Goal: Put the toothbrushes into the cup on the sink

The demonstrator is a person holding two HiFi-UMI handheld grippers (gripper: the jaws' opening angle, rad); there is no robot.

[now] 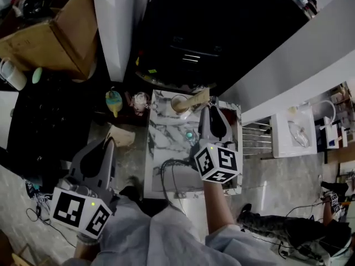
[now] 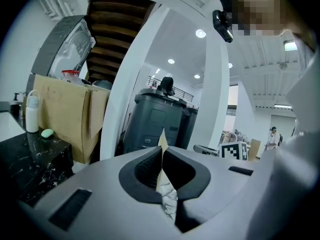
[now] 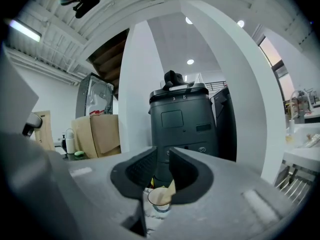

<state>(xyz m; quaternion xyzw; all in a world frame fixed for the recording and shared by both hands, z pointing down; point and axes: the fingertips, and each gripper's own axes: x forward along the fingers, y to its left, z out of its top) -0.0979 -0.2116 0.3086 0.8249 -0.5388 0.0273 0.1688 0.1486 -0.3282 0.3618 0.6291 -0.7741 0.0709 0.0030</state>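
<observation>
while the marble sink counter [image 1: 161, 140] fills mid-frame, the right gripper [image 1: 210, 110] hovers just beside the cup [image 1: 178, 103], jaws a narrow gap apart, empty. left gripper [image 1: 109, 142] is off the counter's left edge, clamped on a flat beige packet [image 2: 161, 176] - a second packet [image 1: 200, 97] leans in the cup.

Jaws of the left gripper [image 2: 162, 156] hide most of the thin tan packet [image 2: 162, 138] pinched between them.

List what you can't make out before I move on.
- Left gripper view: the left gripper is shut on a thin tan piece. Its jaws cover most of it, so I cannot identify it.
- Right gripper view: the open right gripper covers part of the cup, so the contents are unclear.
- Head view: the cup's inside is too small.
</observation>
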